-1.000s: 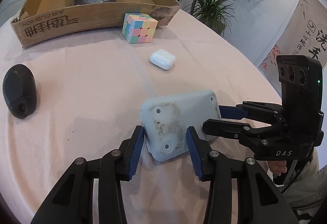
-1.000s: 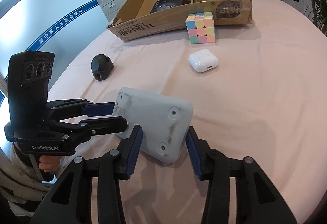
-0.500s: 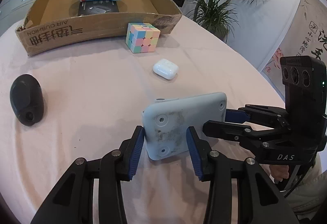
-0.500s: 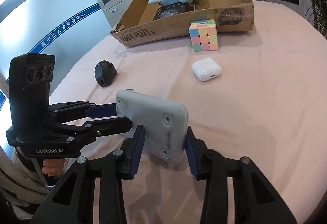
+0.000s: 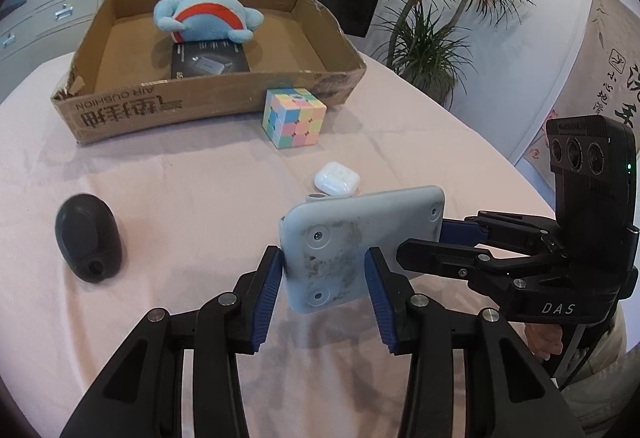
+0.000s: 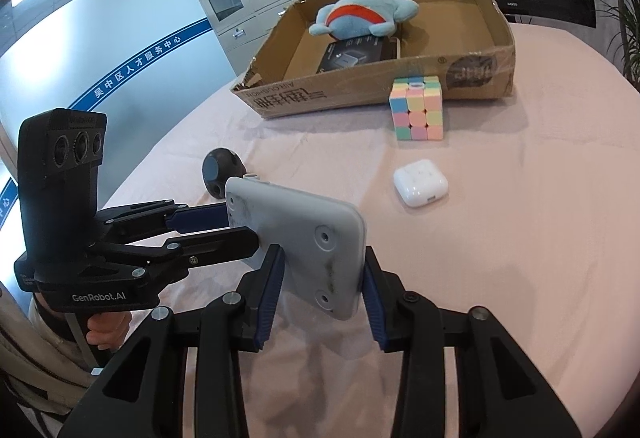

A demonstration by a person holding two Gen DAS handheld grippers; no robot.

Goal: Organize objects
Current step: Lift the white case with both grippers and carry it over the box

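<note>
A flat pale-grey device point(image 5: 360, 222) with screw holes and a stained underside hangs tilted above the pink tablecloth, held at two ends. My left gripper point(image 5: 324, 270) is shut on its near end. My right gripper point(image 5: 440, 238) comes in from the right and clamps the far end. In the right wrist view the same device point(image 6: 304, 234) sits between the pads of my right gripper point(image 6: 324, 274), and my left gripper point(image 6: 232, 226) grips it from the left. A small knob sticks up at the device's top edge.
An open cardboard box point(image 5: 216, 106) at the back holds a blue plush toy point(image 5: 208, 14) and a black packet point(image 5: 208, 60). On the tablecloth point(image 5: 180, 190) lie a pastel puzzle cube point(image 5: 294, 122), a white earbud case point(image 5: 336, 178) and a black egg-shaped object point(image 5: 88, 238).
The grey device has come up off the tablecloth and tilted more upright, carried by both grippers as they rose. The right gripper's pads closed in onto it.
</note>
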